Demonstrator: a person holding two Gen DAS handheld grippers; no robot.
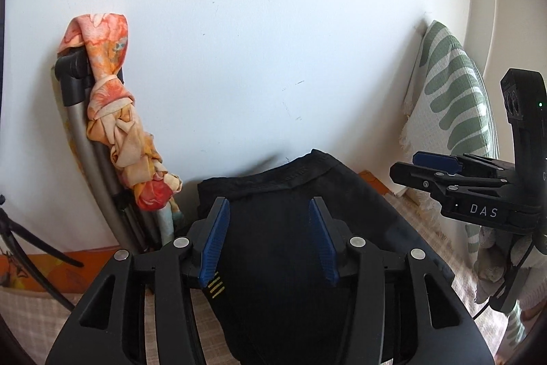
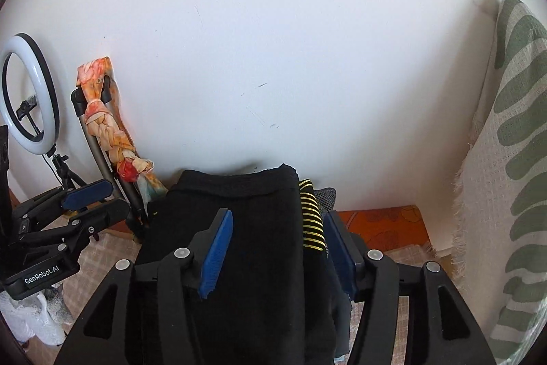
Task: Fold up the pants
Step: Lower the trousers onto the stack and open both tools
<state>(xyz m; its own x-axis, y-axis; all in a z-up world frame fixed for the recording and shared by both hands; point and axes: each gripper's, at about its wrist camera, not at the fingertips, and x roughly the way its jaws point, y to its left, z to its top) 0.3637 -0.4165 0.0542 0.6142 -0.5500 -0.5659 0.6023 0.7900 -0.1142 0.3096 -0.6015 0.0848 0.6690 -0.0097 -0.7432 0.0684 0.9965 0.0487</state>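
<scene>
Black knit pants (image 1: 290, 228) with yellow-striped trim (image 2: 311, 221) lie folded into a compact stack at twelve o'clock below me; my left gripper (image 1: 270, 238) and right gripper (image 2: 277, 248) gape apart, clamping nothing. Folding looks nearly finished.

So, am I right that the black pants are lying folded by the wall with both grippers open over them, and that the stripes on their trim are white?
Not quite: the stripes are yellow, as the right wrist view shows. The rest holds: the black pants lie folded by the wall, with the left gripper and the right gripper open over them.
</scene>
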